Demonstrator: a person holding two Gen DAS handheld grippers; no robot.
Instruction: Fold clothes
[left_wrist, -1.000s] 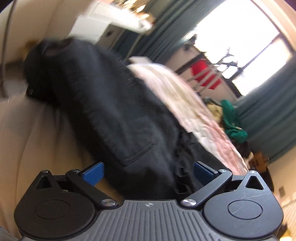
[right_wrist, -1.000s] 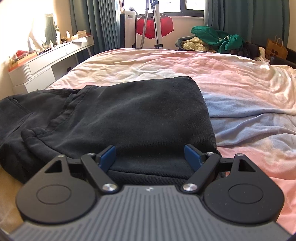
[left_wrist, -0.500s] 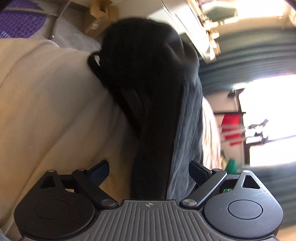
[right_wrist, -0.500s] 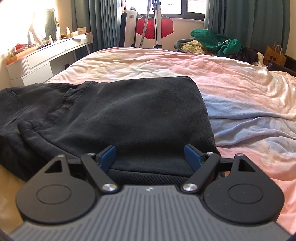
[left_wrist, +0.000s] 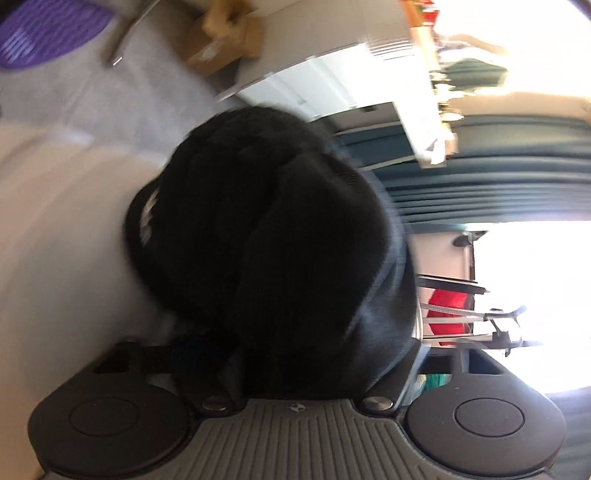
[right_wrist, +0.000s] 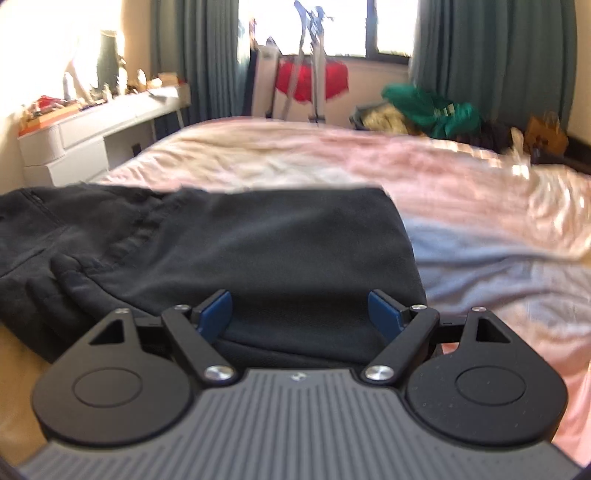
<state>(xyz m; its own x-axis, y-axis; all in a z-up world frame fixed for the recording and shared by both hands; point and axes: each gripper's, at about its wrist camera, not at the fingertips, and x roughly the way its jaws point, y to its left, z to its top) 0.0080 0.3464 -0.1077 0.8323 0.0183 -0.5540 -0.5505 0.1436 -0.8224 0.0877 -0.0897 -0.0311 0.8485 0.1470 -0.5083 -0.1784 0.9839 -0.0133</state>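
L gripper (left_wrist: 299, 354) has rolled further w/ black garment (left_wrist: 273, 251) bunched close, now hiding its fingers.

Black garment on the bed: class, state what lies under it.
The black garment rests on the pink-and-blue bed cover, which shows beside and beyond it. The part beneath is covered.

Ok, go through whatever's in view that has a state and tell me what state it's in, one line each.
Left gripper: cloth bunched between the fingers; open or shut unclear.
Right gripper: open, fingers spread over the dark garment's near edge.
Dark garment: partly folded on the bed, left part rumpled.
Bedspread: wrinkled.
Curtains: drawn aside.
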